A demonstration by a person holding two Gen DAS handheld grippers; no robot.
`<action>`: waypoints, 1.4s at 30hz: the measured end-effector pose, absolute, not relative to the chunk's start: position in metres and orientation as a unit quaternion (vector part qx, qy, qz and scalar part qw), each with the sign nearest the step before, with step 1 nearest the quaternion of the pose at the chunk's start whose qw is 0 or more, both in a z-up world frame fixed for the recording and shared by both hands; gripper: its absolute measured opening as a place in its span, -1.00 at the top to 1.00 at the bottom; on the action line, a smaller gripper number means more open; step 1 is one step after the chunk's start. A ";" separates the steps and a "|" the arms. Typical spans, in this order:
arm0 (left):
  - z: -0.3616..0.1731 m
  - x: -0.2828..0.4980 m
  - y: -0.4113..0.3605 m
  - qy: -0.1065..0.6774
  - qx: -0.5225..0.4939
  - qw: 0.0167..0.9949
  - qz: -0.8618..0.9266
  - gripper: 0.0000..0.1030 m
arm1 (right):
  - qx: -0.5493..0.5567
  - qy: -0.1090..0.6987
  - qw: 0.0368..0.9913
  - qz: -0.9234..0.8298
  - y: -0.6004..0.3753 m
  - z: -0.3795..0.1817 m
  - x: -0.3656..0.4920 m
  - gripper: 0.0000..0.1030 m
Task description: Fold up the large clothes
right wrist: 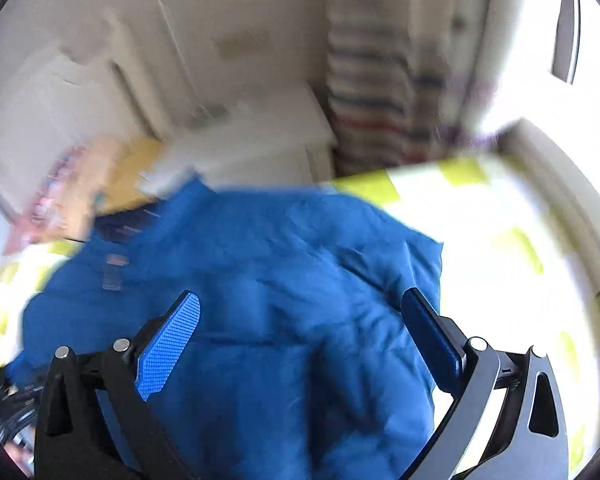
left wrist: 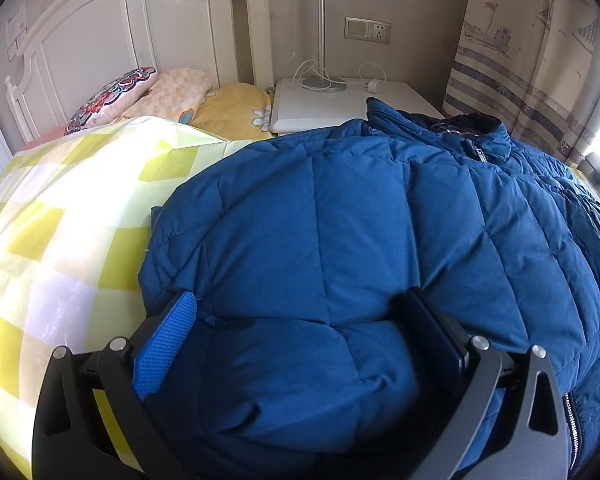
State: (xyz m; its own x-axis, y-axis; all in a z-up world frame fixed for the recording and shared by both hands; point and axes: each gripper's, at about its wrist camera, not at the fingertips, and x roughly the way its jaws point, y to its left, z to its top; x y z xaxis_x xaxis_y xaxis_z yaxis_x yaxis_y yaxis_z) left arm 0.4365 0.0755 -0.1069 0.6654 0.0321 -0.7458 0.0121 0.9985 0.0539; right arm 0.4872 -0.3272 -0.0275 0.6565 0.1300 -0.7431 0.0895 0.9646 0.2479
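**A:** Report the scene, left to right.

**B:** At far left, a white headboard (left wrist: 112, 28) stands against the wall. Below it, three pillows (left wrist: 172, 98) lie in a row: one floral, one peach check, one yellow. A yellow-and-white checked bedspread (left wrist: 60, 216) covers the bed. Right of the pillows is a white nightstand (left wrist: 396, 100) carrying a lamp base (left wrist: 324, 84) with a thin metal pole and a white cable. A wall socket (left wrist: 367, 30) sits above it. A striped curtain with a boat print (left wrist: 528, 68) hangs at far right.

**A:** Location of the garment?

**B:** The blue quilted jacket (left wrist: 340, 232) lies on the bedspread, collar toward the nightstand, zipper edge visible at its right side. It occupies the centre and right of the left wrist view.

**A:** Left gripper status?

**B:** The left gripper (left wrist: 300, 332) stands wide. A padded bulge of the jacket fills the span between the fingers (left wrist: 168, 344). Whether the pads press the fabric or merely flank it cannot be determined.

**A:** Right gripper status?

**B:** The right gripper (right wrist: 300, 336) is spread wide above the jacket (right wrist: 260, 280), with nothing clamped; fabric shows below the gap, clear of both pads. That view is motion-blurred. The bedspread (right wrist: 480, 240) shows to the right of the jacket.
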 end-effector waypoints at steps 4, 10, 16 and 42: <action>-0.107 0.437 0.076 0.409 0.028 0.912 0.006 -0.96 | 0.053 0.378 0.921 0.075 -0.271 -0.006 0.454 -0.89; -0.108 0.437 0.077 0.409 0.024 0.912 0.004 -0.96 | -0.056 0.409 0.907 0.087 -0.224 -0.067 0.451 -0.91; -0.106 0.435 0.077 0.408 0.029 0.912 0.004 -0.96 | -0.040 0.424 0.902 0.067 -0.235 -0.043 0.440 -0.89; -0.118 0.254 0.018 0.461 0.089 0.881 -0.061 -0.96 | -0.085 0.477 0.863 0.146 -0.223 -0.066 0.286 -0.90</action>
State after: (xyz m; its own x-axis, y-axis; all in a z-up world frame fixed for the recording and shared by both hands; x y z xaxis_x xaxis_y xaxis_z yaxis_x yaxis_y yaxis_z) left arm 0.2544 0.0185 -0.1181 0.5681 -0.0255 -0.8225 0.1902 0.9765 0.1011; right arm 0.2865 -0.2234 -0.0657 0.5030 0.1706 -0.8473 -0.3325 0.9431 -0.0074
